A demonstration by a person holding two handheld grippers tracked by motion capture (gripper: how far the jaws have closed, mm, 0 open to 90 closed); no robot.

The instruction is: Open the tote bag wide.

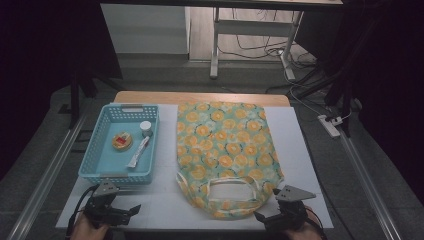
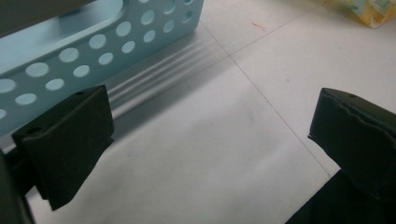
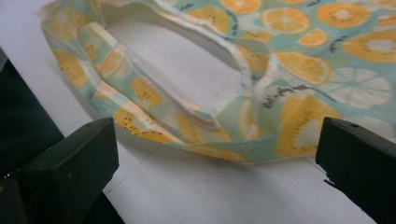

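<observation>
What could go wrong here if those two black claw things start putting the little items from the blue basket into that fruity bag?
The bag lies flat with its mouth closed, so one open tool might pinch both fabric layers or just a handle instead of opening it. The basket looks light; reaching in with the left tool could push it across the white sheet. The slim tube lies flat and may slip away.

In front of me: white sheet [image 1: 295, 150] over wooden tabletop [image 1: 200, 97]. Blue perforated basket [image 1: 92, 145] at left, holding round orange-lidded tin [image 1: 122, 141], small white jar [image 1: 146, 128] and white tube [image 1: 138, 152] lying beside tin. Citrus-print fabric bag [image 1: 225, 140] flat just right of basket, handles [image 1: 256, 186] toward me. Beyond table: white desk legs [image 1: 215, 45], cables [image 1: 255, 50], power strip [image 1: 330, 125] on floor at right.
</observation>
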